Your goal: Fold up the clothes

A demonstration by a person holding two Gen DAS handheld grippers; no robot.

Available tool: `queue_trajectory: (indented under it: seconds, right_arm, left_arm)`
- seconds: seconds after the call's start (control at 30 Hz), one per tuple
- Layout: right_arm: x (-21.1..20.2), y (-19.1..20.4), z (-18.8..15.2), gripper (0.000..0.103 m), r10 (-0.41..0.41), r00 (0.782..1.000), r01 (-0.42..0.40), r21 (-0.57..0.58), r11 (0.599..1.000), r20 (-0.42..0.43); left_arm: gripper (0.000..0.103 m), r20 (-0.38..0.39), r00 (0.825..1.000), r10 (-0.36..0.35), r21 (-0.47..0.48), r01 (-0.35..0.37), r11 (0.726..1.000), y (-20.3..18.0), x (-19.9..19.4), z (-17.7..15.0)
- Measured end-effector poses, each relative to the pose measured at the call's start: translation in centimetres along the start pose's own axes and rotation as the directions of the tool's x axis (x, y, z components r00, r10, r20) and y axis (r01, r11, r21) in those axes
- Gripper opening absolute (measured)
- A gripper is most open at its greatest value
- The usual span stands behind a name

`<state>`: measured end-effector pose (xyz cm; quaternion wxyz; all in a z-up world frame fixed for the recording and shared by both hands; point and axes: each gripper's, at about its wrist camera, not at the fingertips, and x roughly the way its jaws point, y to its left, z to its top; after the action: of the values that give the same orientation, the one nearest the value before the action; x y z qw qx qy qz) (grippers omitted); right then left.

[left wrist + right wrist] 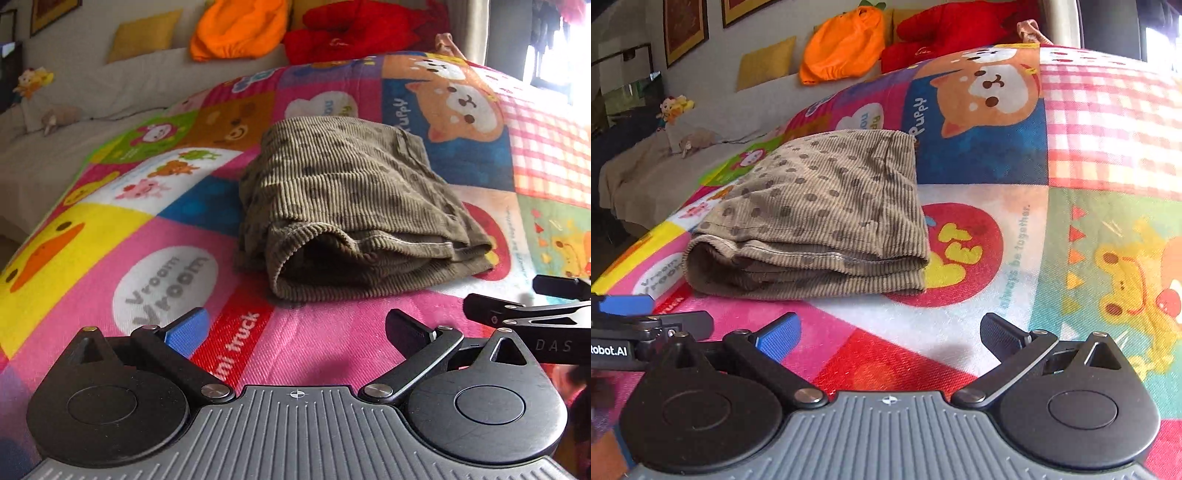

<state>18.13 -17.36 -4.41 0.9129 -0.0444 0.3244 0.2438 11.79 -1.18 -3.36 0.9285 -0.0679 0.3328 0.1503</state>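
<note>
A brown corduroy garment with dark dots (351,206) lies folded into a compact stack on a colourful cartoon blanket (147,236). In the right wrist view the same folded garment (820,214) sits ahead and to the left. My left gripper (297,332) is open, low over the blanket just short of the garment's near edge, with nothing between its fingers. My right gripper (890,334) is open too, also short of the garment and empty. Each gripper shows at the edge of the other's view.
The blanket (1089,155) covers a bed or sofa. At the back lie an orange cushion (236,29), a red plush (354,29) and a yellow pillow (144,35). A small soft toy (674,105) sits at far left on beige fabric.
</note>
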Motion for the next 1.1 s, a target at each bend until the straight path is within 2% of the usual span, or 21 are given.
queue_trajectory:
  seconds: [0.07, 0.43, 1.1]
  right_arm:
    - [0.2, 0.0, 0.0, 0.103, -0.009, 1.000, 0.009, -0.007, 1.000, -0.004]
    - [1.5, -0.1, 0.1, 0.103, -0.058, 0.998, 0.057, -0.044, 0.997, -0.026]
    - [1.4, -0.2, 0.1, 0.103, -0.049, 0.998, 0.048, -0.053, 0.997, -0.028]
  left_arm:
    - [0.103, 0.003, 0.999, 0.051, 0.013, -0.051, 0.999, -0.4, 0.7, -0.2]
    - [0.103, 0.004, 0.998, 0.055, 0.006, -0.055, 0.998, -0.2, 0.5, -0.3]
    - [0.103, 0.002, 0.999, 0.051, 0.003, -0.051, 0.999, -0.2, 0.6, -0.4]
